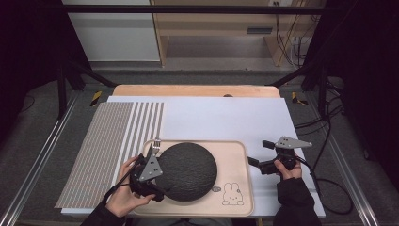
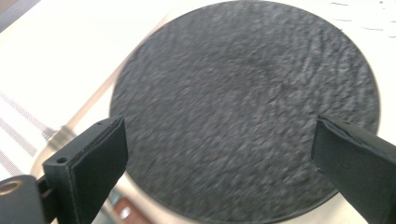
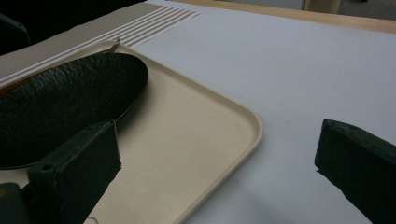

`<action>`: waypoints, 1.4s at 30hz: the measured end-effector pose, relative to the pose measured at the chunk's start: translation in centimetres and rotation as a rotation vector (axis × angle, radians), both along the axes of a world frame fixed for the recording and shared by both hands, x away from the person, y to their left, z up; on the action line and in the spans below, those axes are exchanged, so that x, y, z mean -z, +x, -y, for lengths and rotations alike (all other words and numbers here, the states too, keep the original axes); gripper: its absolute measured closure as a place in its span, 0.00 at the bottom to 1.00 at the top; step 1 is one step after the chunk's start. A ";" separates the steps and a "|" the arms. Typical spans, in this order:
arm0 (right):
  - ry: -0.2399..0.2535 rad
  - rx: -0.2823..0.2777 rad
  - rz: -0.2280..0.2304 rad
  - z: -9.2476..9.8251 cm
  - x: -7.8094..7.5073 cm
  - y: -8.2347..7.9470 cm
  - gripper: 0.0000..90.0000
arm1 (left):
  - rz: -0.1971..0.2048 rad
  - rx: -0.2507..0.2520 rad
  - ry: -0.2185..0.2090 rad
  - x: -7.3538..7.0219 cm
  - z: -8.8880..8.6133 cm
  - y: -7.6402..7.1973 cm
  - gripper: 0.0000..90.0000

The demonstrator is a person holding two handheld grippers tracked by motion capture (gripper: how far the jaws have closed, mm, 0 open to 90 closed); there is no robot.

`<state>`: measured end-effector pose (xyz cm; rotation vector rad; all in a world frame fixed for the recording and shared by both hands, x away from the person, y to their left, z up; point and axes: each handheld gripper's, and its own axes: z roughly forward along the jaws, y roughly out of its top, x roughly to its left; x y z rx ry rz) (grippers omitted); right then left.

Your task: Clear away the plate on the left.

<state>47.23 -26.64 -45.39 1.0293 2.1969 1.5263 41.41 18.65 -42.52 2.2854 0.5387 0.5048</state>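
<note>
A round black textured plate [image 1: 188,172] lies on a beige tray [image 1: 235,157] with a rabbit drawing at its near right corner. My left gripper [image 1: 158,173] is at the plate's left edge, held by a hand. In the left gripper view its jaws [image 2: 219,158] stand wide apart over the plate [image 2: 243,102], and nothing is pinched between them. My right gripper [image 1: 260,153] hovers open just right of the tray, over the white sheet. In the right gripper view its jaws [image 3: 219,168] frame the tray's corner [image 3: 233,135] and the plate [image 3: 65,102].
A striped placemat [image 1: 108,150] covers the table's left side, and a white sheet [image 1: 221,117] lies under the tray. A small metal utensil tip [image 1: 156,141] pokes out at the tray's far left corner. Another metal bit [image 1: 216,189] shows by the plate's near right edge.
</note>
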 end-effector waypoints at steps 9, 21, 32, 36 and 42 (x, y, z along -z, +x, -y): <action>-0.001 -0.001 -0.002 0.0 0.0 0.0 0.00 | -0.017 -0.112 -0.147 0.0 -4.4 1.2 0.04; -0.004 -0.002 -0.003 0.0 0.1 0.0 0.00 | -0.046 -0.267 -0.227 1.9 -9.9 2.1 0.04; -0.018 -0.009 -0.016 -0.2 0.2 0.1 0.00 | -0.044 -0.354 -0.247 3.6 -13.2 3.2 0.04; -0.020 -0.010 -0.017 -0.2 0.3 0.1 0.00 | -0.045 -0.375 -0.253 4.1 -14.0 3.6 0.04; -0.026 -0.013 -0.021 -0.3 0.4 0.1 0.00 | -0.047 -0.395 -0.250 4.3 -14.6 3.8 0.04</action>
